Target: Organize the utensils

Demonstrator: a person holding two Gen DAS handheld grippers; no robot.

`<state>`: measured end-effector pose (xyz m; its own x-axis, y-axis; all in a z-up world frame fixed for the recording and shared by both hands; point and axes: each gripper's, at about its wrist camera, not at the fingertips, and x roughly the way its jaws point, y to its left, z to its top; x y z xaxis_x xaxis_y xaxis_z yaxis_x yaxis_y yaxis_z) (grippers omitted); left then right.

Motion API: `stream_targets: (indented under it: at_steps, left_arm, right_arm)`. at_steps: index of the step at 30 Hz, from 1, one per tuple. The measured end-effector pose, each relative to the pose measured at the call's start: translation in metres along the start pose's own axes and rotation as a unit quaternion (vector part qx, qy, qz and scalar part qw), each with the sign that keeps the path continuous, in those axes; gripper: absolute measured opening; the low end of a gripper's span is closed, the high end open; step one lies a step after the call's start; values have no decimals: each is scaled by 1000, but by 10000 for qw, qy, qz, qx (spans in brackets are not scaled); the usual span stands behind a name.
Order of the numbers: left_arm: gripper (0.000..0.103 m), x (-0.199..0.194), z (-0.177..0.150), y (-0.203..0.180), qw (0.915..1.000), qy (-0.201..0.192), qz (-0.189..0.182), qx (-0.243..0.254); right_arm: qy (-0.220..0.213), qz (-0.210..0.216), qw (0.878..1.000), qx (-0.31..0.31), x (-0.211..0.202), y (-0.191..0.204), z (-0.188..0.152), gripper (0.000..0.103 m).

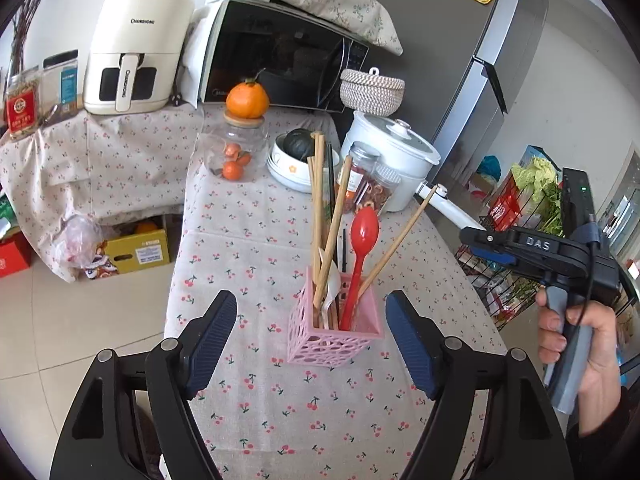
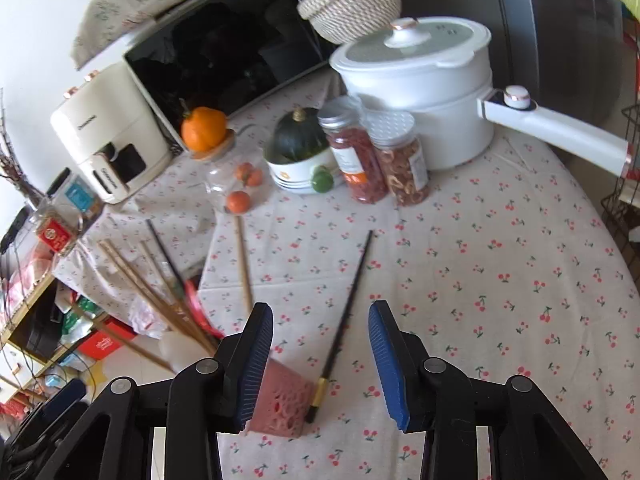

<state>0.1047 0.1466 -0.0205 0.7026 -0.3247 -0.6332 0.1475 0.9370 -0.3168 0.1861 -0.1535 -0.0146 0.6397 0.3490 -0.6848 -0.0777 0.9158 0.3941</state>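
While both claws gape empty | right gripper over black chopstick | risk: nudging crowded pink holder, left gripper near.

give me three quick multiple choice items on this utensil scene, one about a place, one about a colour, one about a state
1. Where does the black chopstick with the gold band lie?
A. flat on the cherry-print tablecloth, beside the holder
B. inside the white pot
C. on top of the microwave

2. What colour is the plastic spoon standing in the holder?
A. green
B. red
C. blue

3. How do the right tongs stand?
A. shut on a chopstick
B. shut on the spoon
C. open, holding nothing

Answers:
1 A: in the right wrist view the black chopstick rests on the tablecloth next to the pink utensil holder.
2 B: the spoon in the pink utensil holder is red.
3 C: the right tongs have a wide gap between their blue pads, with nothing between them.
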Motion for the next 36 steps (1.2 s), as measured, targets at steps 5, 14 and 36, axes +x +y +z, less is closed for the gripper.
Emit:
stream_targets:
  at_steps: [5,14,36]
  left_arm:
    - [86,-1,-5,10,9996,247,-2,95]
    - [87,4,-10,30,9984,548,113,55]
    - [87,5,-13,20,9976,681,-103,-44]
  right_arm:
    - [211,-161,9996,12,78,-28,14,45]
    - [395,-19,9981,-471,197,-39,16,45]
    - [1232,-918,9728,-1733,183,-55,-18,6]
